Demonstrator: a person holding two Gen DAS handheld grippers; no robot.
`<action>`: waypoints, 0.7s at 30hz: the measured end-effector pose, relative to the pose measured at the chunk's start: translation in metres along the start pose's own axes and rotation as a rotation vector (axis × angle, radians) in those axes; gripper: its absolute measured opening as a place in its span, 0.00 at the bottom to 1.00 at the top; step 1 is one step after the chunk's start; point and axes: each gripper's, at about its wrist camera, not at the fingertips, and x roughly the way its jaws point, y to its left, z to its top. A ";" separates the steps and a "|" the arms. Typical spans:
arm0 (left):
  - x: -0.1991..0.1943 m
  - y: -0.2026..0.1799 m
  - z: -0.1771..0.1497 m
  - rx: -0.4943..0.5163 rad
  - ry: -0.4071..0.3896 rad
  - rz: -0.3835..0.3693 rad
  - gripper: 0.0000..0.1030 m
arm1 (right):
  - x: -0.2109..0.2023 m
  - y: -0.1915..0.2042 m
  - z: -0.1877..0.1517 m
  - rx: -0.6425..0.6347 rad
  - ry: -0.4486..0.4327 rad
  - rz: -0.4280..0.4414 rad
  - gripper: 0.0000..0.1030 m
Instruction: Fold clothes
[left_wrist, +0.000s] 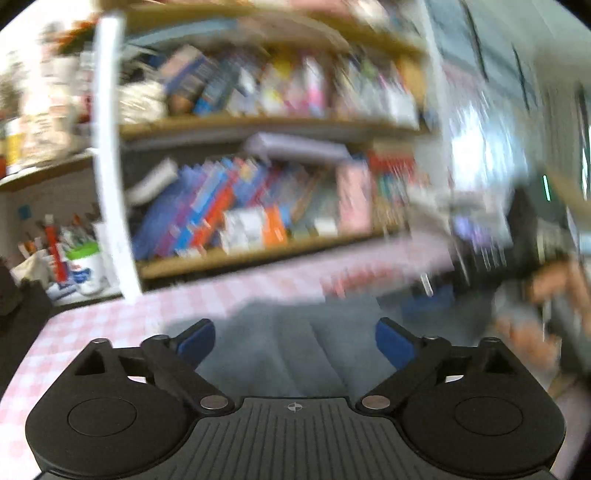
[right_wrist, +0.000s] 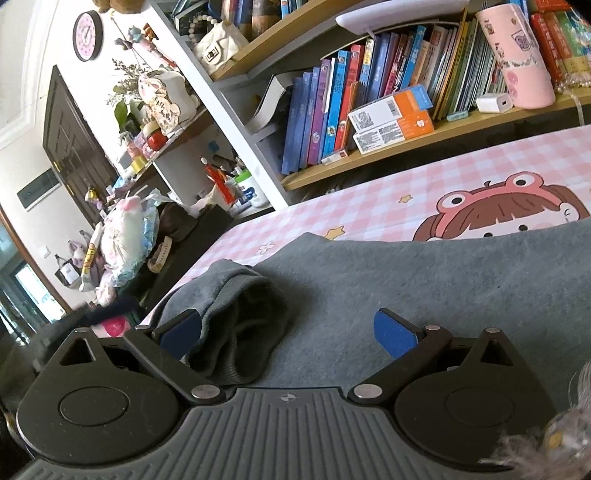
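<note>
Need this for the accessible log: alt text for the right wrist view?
Open right gripper hovers over a grey garment on a pink checked tablecloth, its cuff between the fingers. Bookshelf behind.

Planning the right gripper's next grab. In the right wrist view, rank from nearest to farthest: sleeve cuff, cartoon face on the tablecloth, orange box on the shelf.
From the right gripper:
1. Sleeve cuff, between the fingers, left.
2. Cartoon face, beyond the garment, right.
3. Orange box, on the shelf behind.

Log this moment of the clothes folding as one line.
task: fold clothes | left gripper: open, empty | right gripper: open, empty, at sleeve cuff | grey garment: spread on pink checked cloth
</note>
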 end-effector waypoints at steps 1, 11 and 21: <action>-0.004 0.012 0.002 -0.053 -0.041 0.020 0.98 | 0.002 0.001 0.000 0.005 0.004 0.004 0.98; 0.032 0.108 -0.013 -0.559 -0.086 0.094 0.98 | 0.027 0.014 -0.001 0.042 0.079 0.061 0.98; 0.037 0.108 -0.031 -0.593 -0.127 -0.066 0.85 | 0.065 0.032 -0.002 0.134 0.133 0.128 0.85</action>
